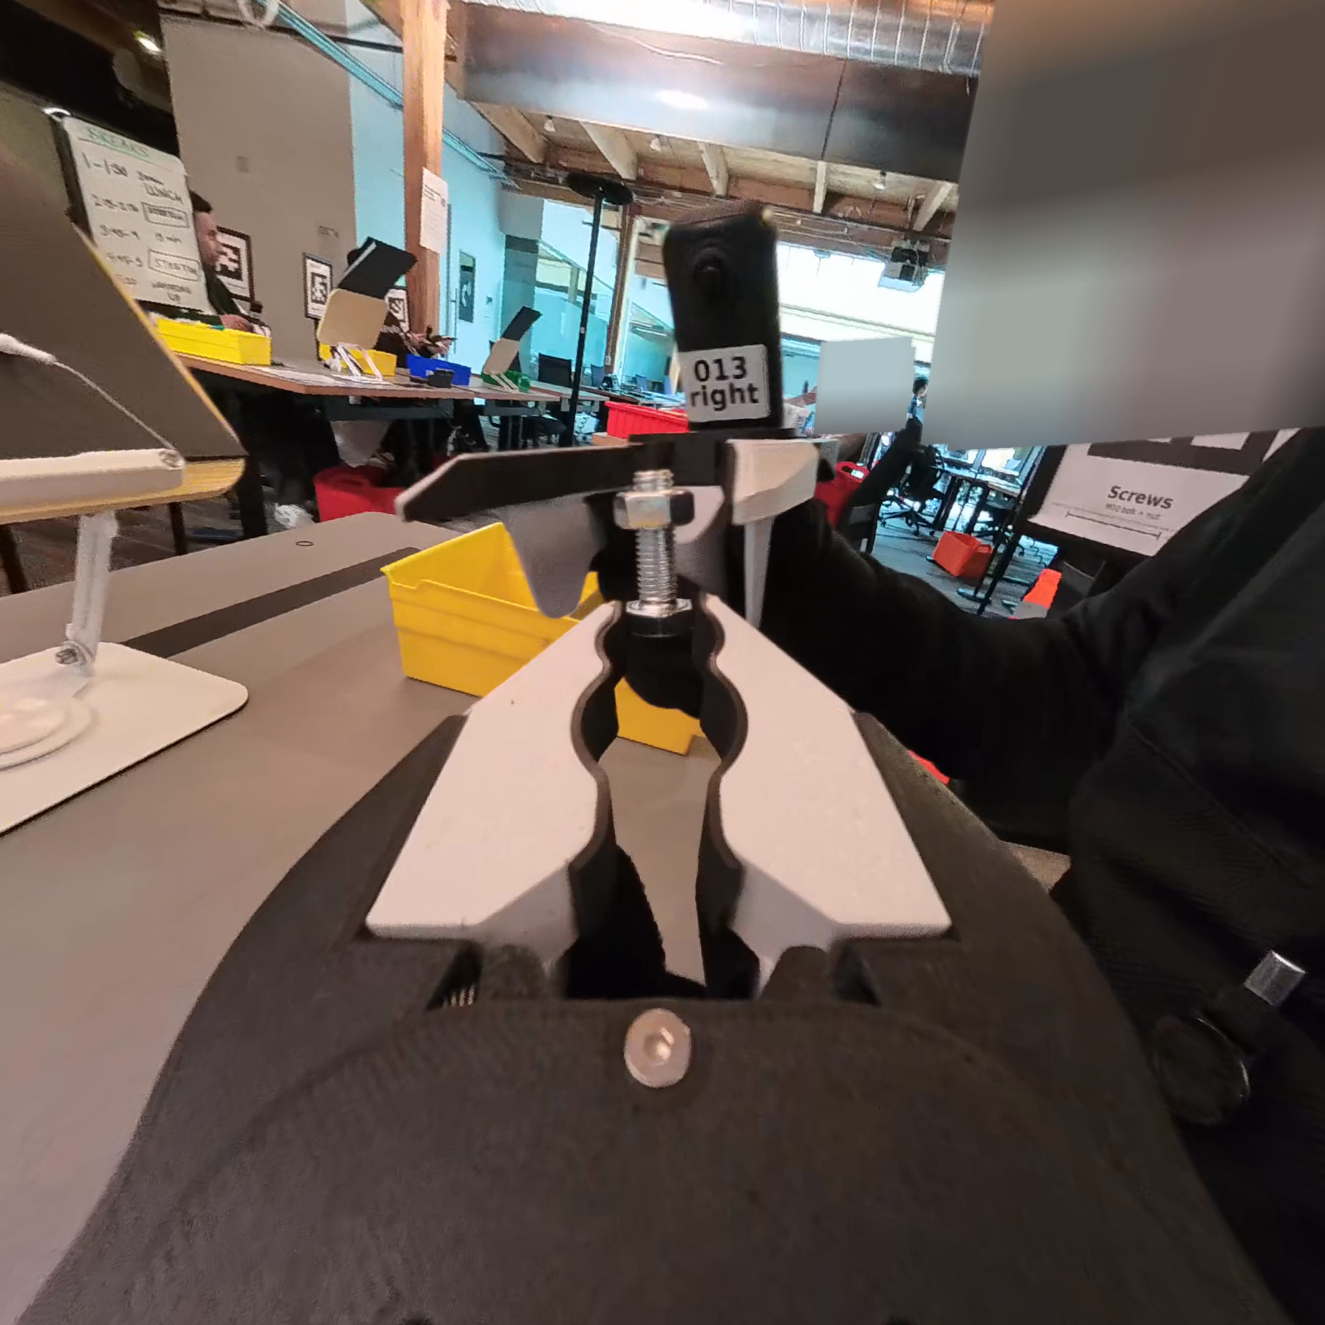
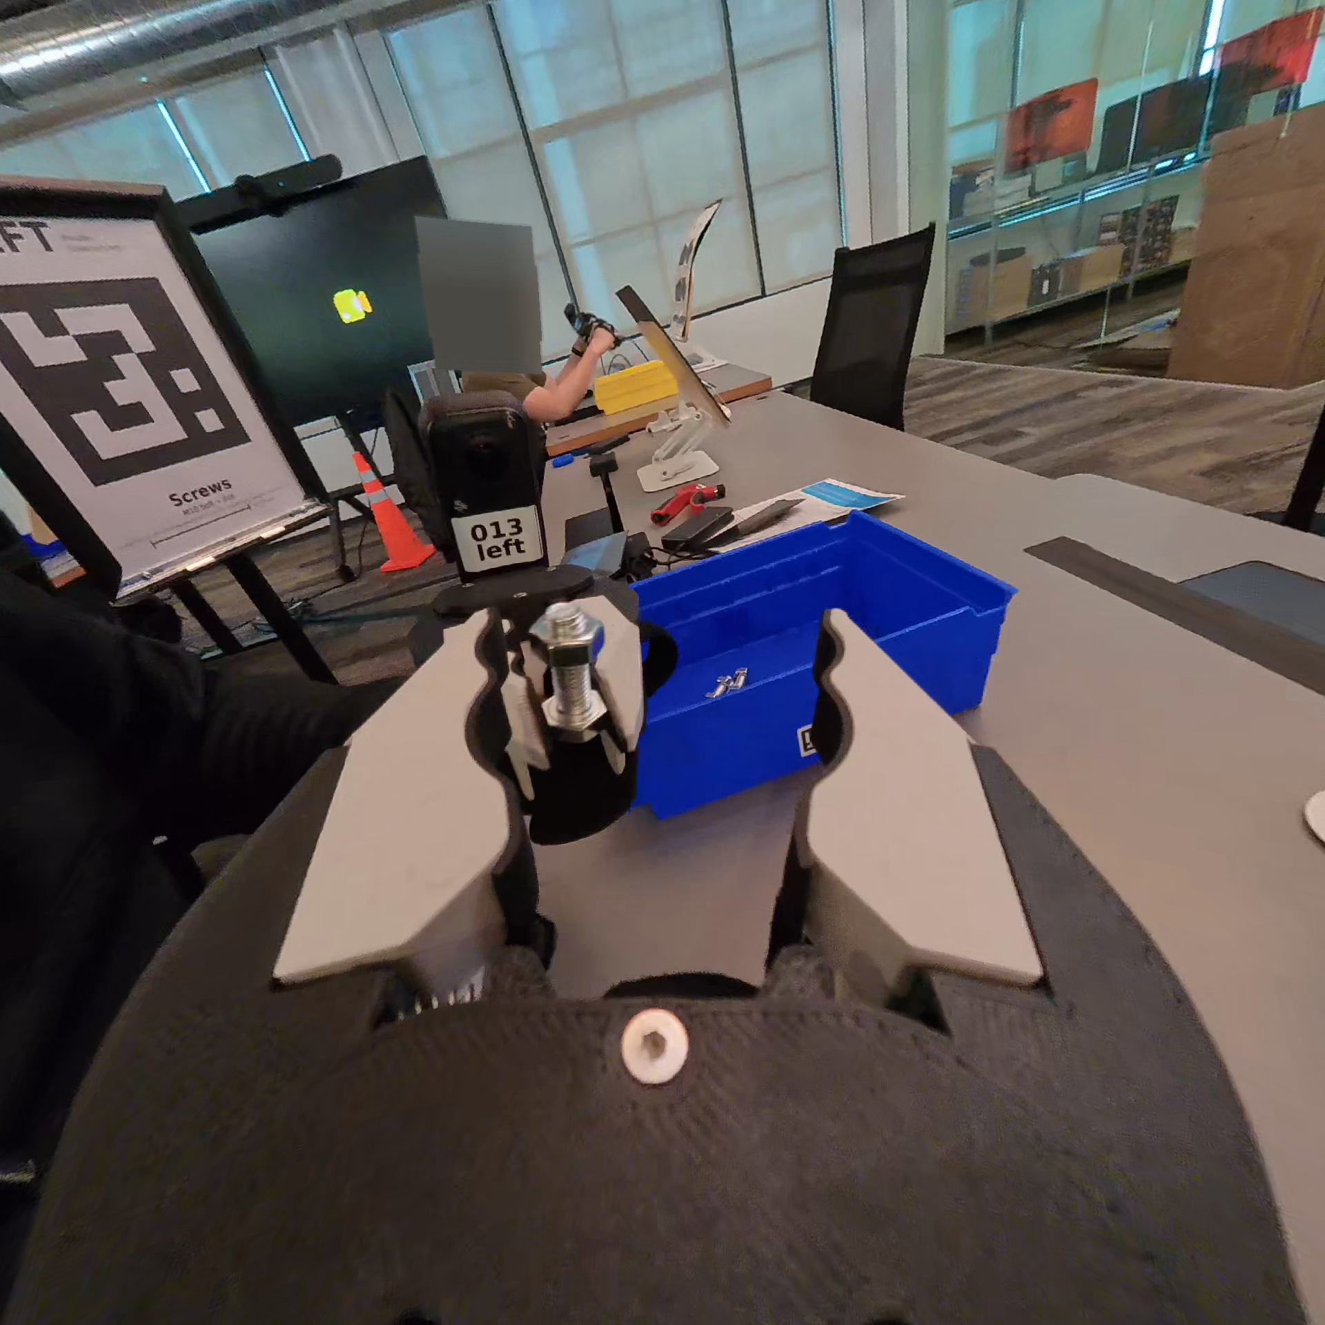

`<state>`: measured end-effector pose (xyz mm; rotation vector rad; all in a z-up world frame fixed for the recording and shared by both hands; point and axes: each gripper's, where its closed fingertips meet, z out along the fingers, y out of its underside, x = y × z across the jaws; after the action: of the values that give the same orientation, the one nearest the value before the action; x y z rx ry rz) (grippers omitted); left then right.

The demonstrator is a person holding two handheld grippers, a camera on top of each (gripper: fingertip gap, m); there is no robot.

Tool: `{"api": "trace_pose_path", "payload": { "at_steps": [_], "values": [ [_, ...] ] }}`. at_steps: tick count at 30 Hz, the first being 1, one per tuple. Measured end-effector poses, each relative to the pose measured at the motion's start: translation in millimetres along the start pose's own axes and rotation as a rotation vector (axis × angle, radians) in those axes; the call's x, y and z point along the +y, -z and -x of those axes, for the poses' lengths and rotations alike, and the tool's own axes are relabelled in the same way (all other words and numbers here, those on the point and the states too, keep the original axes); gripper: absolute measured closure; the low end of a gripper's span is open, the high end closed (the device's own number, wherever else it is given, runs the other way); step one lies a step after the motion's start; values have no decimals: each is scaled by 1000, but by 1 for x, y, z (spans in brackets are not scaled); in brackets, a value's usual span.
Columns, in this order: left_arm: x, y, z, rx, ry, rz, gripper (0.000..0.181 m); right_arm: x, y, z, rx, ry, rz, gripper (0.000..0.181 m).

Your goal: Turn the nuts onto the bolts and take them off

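Tabletop (image 2: 1075,824): grey, fills the lower frame in both views.
Blue bin (image 2: 896,624): right of centre.
Yellow bin (image 1: 459,616): left of centre.
Left tool (image 1: 656,631): pressed together on the bolt's head.
Right tool (image 2: 649,688): spread wide, left finger (image 2: 430,753) beside the bolt, gripping nothing.
Bolt (image 1: 654,566): centre frame, upright, threads up.
Nut (image 1: 651,507): near its top.

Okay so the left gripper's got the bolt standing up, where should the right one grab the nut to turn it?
Grip the nut on two opposite flats of its hexagon, coming in level from the side. The bolt stands upright, head clamped in the left gripper, so its threaded tip blocks a grip from above. The right gripper is open, probably wide enough to straddle it.
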<state>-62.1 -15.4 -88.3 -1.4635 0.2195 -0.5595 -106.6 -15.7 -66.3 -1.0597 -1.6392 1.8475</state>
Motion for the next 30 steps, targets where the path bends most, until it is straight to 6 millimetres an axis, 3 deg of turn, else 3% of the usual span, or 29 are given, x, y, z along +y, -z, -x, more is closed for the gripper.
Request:
{"api": "trace_pose_path", "payload": {
  "at_steps": [4,6,8,11,15,17,21,22,23,26,30],
  "values": [
    [-8,2,-4,10,2,-33,166,0,6,-10,8,-43,-24,88],
    [-17,7,-4,14,-2,-62,166,0,24,-33,78,-105,-53,123],
    [-18,8,-4,15,-21,-52,166,3,36,-51,117,-161,-63,103],
    [-14,6,-3,18,-5,-48,166,-3,33,-37,77,-111,-61,99],
    [-6,1,-5,26,7,-25,166,-11,13,-4,-20,-28,-58,93],
    [-3,-1,-7,31,-2,-10,166,-9,4,3,-37,-14,-43,93],
    [-7,-1,-9,22,-15,-13,166,-5,8,-8,-14,-41,-49,86],
    [-10,1,-8,18,-11,-27,166,-6,15,-15,4,-68,-67,92],
    [-14,4,-10,41,-11,-46,166,-6,24,-26,27,-90,-85,120],
    [-16,6,-8,25,-30,-35,166,-4,41,-49,98,-142,-95,102],
    [-10,3,-5,25,-8,-27,166,-16,29,-21,16,-61,-96,94]
  ]
}}
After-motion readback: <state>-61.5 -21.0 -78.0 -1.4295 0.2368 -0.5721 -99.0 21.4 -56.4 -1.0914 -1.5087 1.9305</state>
